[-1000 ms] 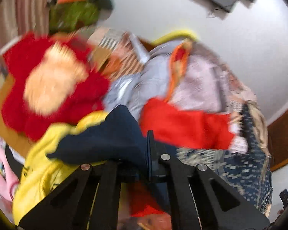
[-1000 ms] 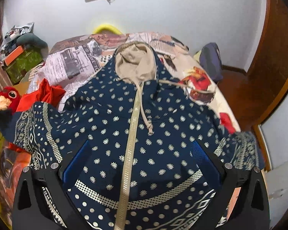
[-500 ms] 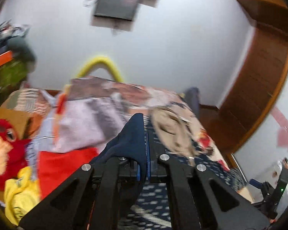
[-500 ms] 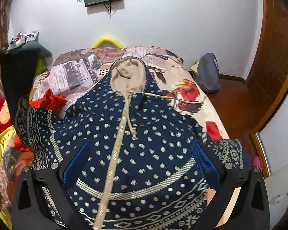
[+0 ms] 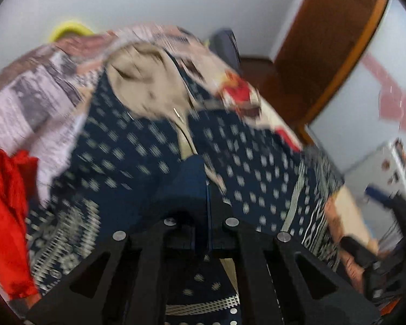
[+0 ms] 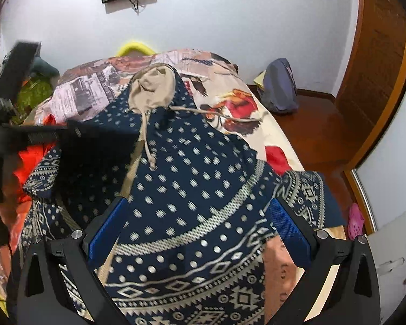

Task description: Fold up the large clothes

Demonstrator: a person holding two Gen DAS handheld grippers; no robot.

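Navy hoodie (image 6: 192, 178) sleeve pinched in the closed left gripper (image 5: 207, 189) — right gripper (image 6: 200, 219) gapes wide, holding nothing.

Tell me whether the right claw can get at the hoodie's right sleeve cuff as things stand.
Probably yes. The right claw is open and empty, and the sleeve cuff lies uncovered beside it; the left claw grips the other sleeve.
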